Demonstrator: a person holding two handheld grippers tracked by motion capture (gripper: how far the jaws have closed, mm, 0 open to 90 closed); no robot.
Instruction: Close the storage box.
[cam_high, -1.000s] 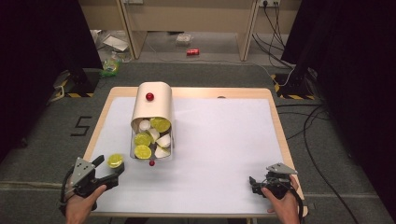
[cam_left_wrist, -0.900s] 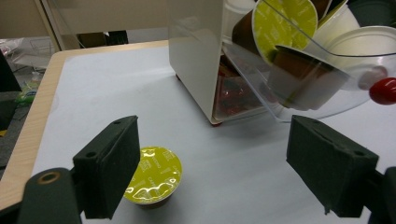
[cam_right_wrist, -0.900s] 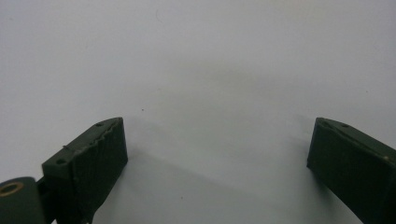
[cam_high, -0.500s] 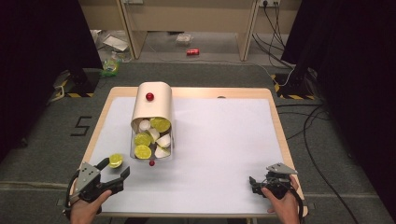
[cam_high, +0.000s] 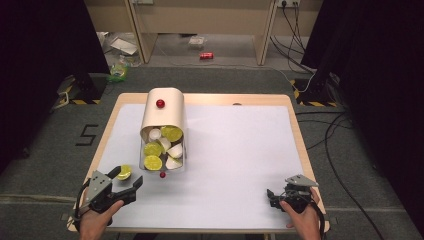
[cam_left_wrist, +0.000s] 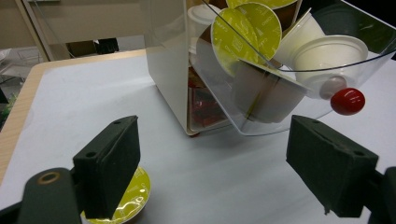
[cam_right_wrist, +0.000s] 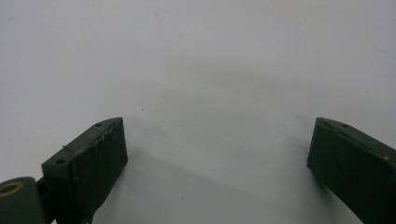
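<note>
The left gripper (cam_high: 121, 185) stands at the near left of the table (cam_high: 235, 150), jaws spread wide with nothing between the pads. In the left gripper view its left finger (cam_left_wrist: 109, 170) stands over 1 lime-foil capsule (cam_left_wrist: 128, 198) that lies alone on the white surface, foil side up; whether the pad touches the capsule cannot be told. In the high view the same capsule (cam_high: 123, 172) lies at the tip of that jaw, just left of the dispenser tray.

The capsule dispenser (cam_high: 163, 122) lies along the near-far line, cream body at the far end and clear tray (cam_high: 164, 159) opening toward the person. The tray holds several capsules, some with lime foil and some white. A red knob (cam_left_wrist: 347, 101) sits at the tray's near lip, and a second red knob (cam_high: 160, 103) on the cream body.

Governing relation: the loose capsule lies to the left of the left gripper's centre line, under 1 jaw and not between the 2. Judged from this, the gripper must shift left to bracket the capsule before closing. The capsule is a squat round cup with no long axis, so any approach angle across its rim should serve.

The right gripper (cam_high: 280, 196) rests at the near right, well apart from the dispenser, jaws wide open over bare white surface. The left hand (cam_high: 95, 225) is plainly the nearer.
</note>
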